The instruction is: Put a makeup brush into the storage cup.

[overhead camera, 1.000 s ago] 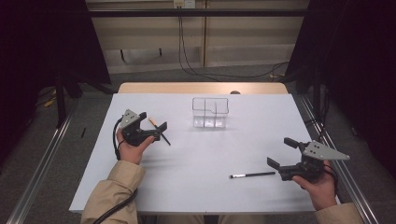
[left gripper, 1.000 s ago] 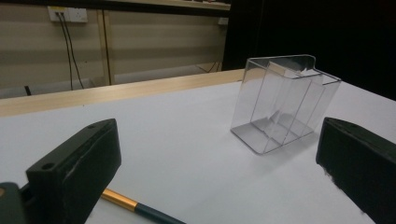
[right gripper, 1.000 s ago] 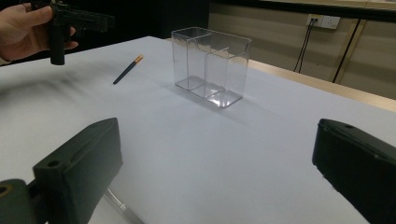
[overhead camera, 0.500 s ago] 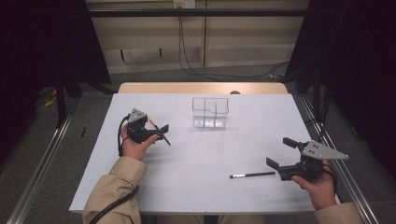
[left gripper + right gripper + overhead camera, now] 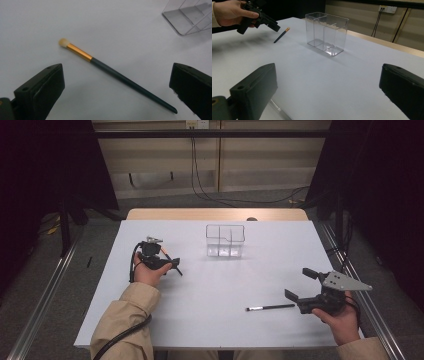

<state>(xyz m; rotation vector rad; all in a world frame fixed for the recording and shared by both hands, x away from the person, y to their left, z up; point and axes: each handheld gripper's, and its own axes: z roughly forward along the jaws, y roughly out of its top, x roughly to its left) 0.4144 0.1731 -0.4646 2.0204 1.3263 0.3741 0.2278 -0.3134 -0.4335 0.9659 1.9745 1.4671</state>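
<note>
**Left gripper shifted toward the gold-banded brush**

Moved since a second ago: left gripper, now tipped down over the gold-banded brush, with the grey plate turned almost edge-on. Unmoved: right gripper, thin brush, organiser.

Left jaws spread wide in the left gripper view, gripping nothing, the gold-banded brush lying flat on the white table between and ahead of them. Pale bristles pointing away, gold ferrule behind, dark handle running back toward the right-hand jaw. No contact visible between jaws and brush.

Right gripper held low at the near right of the table, jaws likewise wide apart and holding nothing. Thin brush flat on the table just left of it, bristle end pointing away from the gripper.

Clear organiser standing upright toward the far middle of the table, well apart from both brushes. Divided inside into compartments, all of them bare: only transparent walls and floor visible in the right gripper view.
</note>
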